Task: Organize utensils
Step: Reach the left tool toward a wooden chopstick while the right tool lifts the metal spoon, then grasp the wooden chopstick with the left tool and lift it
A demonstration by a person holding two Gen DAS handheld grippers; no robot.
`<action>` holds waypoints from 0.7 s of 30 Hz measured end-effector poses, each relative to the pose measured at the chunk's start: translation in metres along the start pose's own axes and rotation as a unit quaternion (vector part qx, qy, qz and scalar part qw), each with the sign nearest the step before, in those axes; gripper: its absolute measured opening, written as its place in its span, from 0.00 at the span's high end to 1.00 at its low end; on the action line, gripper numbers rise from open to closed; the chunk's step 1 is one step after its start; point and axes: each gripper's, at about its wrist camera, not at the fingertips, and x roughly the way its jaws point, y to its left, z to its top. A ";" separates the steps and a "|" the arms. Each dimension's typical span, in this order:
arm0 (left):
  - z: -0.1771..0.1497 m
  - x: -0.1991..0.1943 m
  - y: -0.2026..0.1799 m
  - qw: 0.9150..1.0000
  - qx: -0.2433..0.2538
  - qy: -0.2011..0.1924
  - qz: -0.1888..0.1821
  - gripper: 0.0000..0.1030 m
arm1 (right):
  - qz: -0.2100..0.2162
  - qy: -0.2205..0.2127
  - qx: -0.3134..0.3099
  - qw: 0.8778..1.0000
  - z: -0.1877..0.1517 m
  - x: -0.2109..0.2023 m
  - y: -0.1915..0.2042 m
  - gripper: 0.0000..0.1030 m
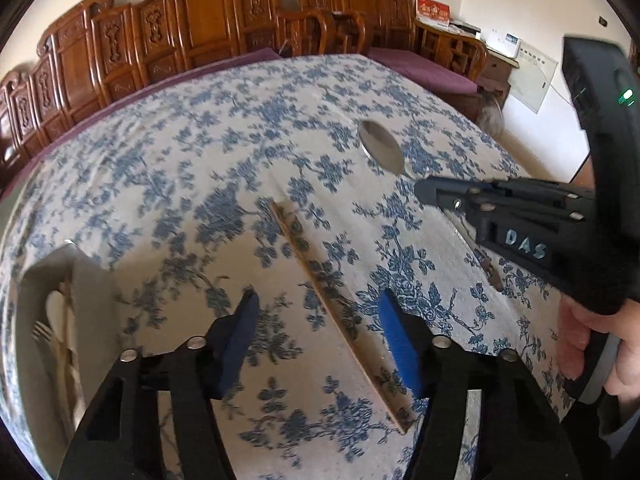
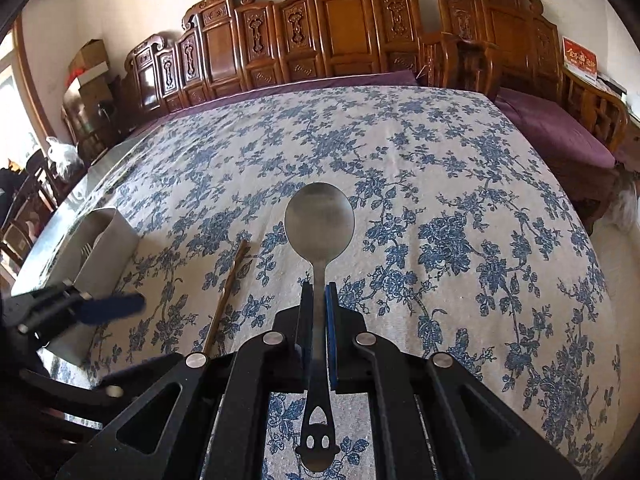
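A wooden chopstick (image 1: 316,276) lies on the blue-flowered tablecloth (image 1: 200,140). My left gripper (image 1: 320,312) straddles it, open, and its blue pads (image 1: 396,340) do not touch the stick. The stick runs closer to the right-hand pad. My right gripper (image 2: 319,292) is shut on the handle of a steel spoon (image 2: 319,220), held above the cloth with its bowl forward. The left wrist view shows that gripper (image 1: 424,192) and the spoon bowl (image 1: 380,146) at the right. A white utensil holder (image 1: 92,292) with a fork inside stands at the table's left edge. The right wrist view has the holder (image 2: 108,236), the chopstick (image 2: 228,292) and the blurred left gripper (image 2: 120,306).
Carved wooden chairs (image 2: 340,32) with purple cushions (image 2: 552,128) line the far side of the table. A hand (image 1: 600,344) holds the right gripper's grip. Cardboard boxes (image 2: 88,64) stand at the far left by a window.
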 end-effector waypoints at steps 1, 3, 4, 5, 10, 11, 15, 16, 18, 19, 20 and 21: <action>-0.001 0.003 -0.001 1.000 -0.002 0.005 -0.002 0.51 | 0.001 0.000 0.001 1.000 0.000 0.000 0.000 0.93; -0.003 0.011 -0.003 1.000 -0.005 0.014 -0.003 0.57 | 0.001 -0.001 0.001 1.000 0.000 0.000 0.001 0.93; -0.004 0.015 -0.004 1.000 -0.007 0.018 -0.005 0.58 | 0.001 -0.001 0.002 1.000 0.000 -0.001 0.001 0.93; -0.004 0.018 -0.006 1.000 -0.008 0.021 -0.005 0.62 | 0.002 -0.002 0.001 1.000 0.000 -0.001 0.001 0.93; -0.005 0.032 -0.008 0.999 -0.015 0.038 -0.007 0.77 | 0.003 -0.001 -0.001 1.000 -0.001 -0.001 0.002 0.93; -0.005 0.033 -0.008 0.999 -0.017 0.041 -0.008 0.80 | 0.003 -0.001 -0.002 1.000 -0.001 -0.001 0.004 0.93; -0.006 0.034 -0.007 0.999 -0.015 0.041 0.000 0.88 | 0.005 -0.001 -0.001 1.000 0.000 -0.001 0.004 0.93; -0.006 0.034 -0.007 0.999 -0.015 0.042 0.003 0.90 | 0.005 -0.001 -0.001 1.000 0.000 -0.001 0.005 0.93; -0.006 0.033 -0.004 0.999 -0.017 0.043 0.004 0.92 | 0.007 -0.001 -0.002 1.000 0.000 -0.001 0.006 0.93; -0.007 0.032 -0.002 0.999 -0.021 0.043 0.004 0.93 | 0.007 0.000 -0.002 1.000 0.000 -0.001 0.006 0.93; -0.008 0.032 0.000 0.999 -0.024 0.042 0.004 0.96 | 0.008 0.000 -0.003 1.000 0.000 -0.001 0.007 0.93; -0.009 0.031 0.002 0.999 -0.026 0.042 0.004 0.96 | 0.009 0.000 -0.002 1.000 0.000 0.000 0.008 0.93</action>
